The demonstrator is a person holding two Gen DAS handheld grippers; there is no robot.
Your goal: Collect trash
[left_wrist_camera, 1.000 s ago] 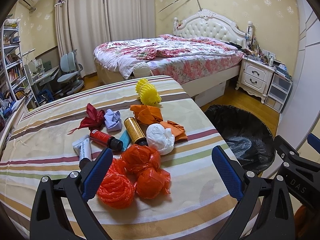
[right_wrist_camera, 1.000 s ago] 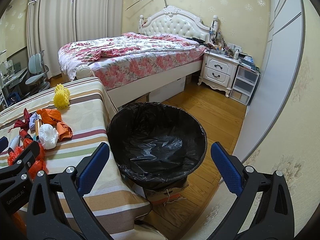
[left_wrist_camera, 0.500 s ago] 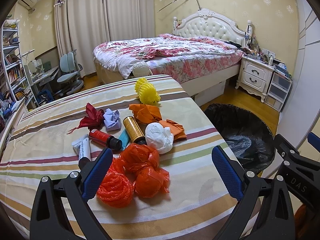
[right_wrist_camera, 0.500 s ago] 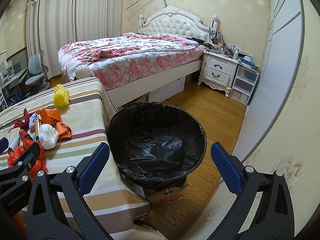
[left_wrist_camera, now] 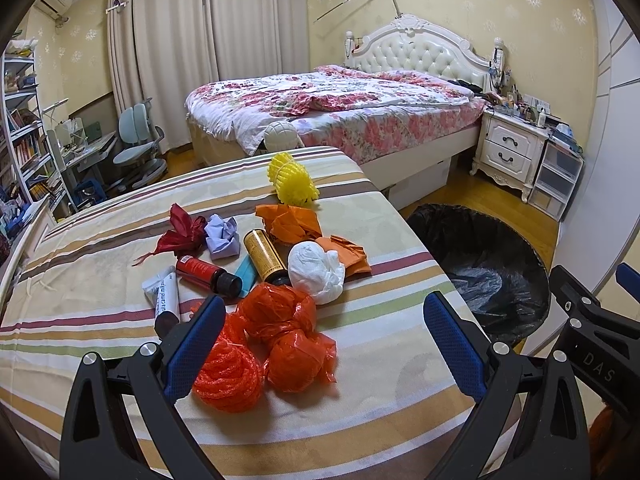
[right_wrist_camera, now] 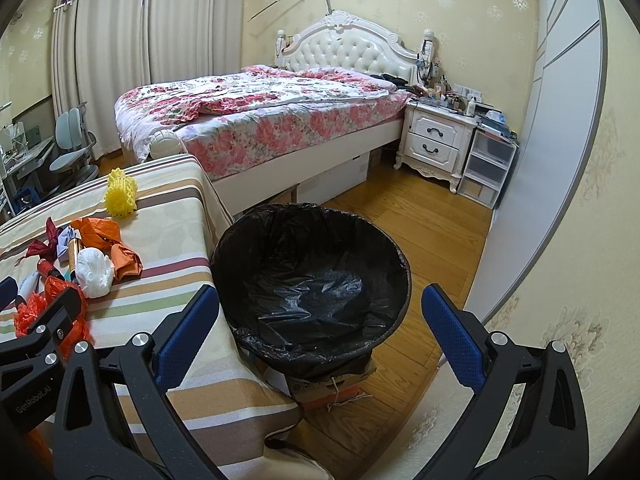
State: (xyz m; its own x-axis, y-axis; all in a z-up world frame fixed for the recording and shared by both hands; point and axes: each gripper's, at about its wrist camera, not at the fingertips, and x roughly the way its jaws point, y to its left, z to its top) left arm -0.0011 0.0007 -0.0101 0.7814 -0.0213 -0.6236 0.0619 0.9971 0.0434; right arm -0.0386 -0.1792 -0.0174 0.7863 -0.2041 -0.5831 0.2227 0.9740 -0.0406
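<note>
The bin (right_wrist_camera: 312,292) stands on the wood floor just beside the table's (left_wrist_camera: 380,216) right edge, lined with a black bag (right_wrist_camera: 304,304). Only crumpled black plastic shows inside it; no trash is visible in it. It sits on a cardboard box (right_wrist_camera: 332,384) tied with string; the print on the box is too small to read.

All the trash lies on the striped tablecloth. Nearest the left gripper (left_wrist_camera: 320,344) are three orange-red bundles: one mesh ball (left_wrist_camera: 228,376) and two plastic bags (left_wrist_camera: 288,336), touching each other. Behind them lie one white wad (left_wrist_camera: 316,272), one gold can (left_wrist_camera: 264,256) on its side, one red bottle (left_wrist_camera: 204,274) with a black cap, one white tube (left_wrist_camera: 164,300), a teal strip (left_wrist_camera: 246,274) between bottle and can, one lilac paper ball (left_wrist_camera: 222,234), one dark red wrapper (left_wrist_camera: 180,232), two orange paper pieces (left_wrist_camera: 292,222) and one yellow net (left_wrist_camera: 292,184) farthest back.

The tube's label reads partly "camel milk"; the rest is cut off. The can's and bottle's labels cannot be read. The right gripper's body shows "DAS" in the left view, and the left gripper's body shows "GenRobot.AI" in the right view.

The left gripper hovers over the near trash, its blue pads (left_wrist_camera: 196,344) spread wide, holding nothing. The right gripper (right_wrist_camera: 320,344) hangs over the bin, also spread wide and holding nothing.
</note>
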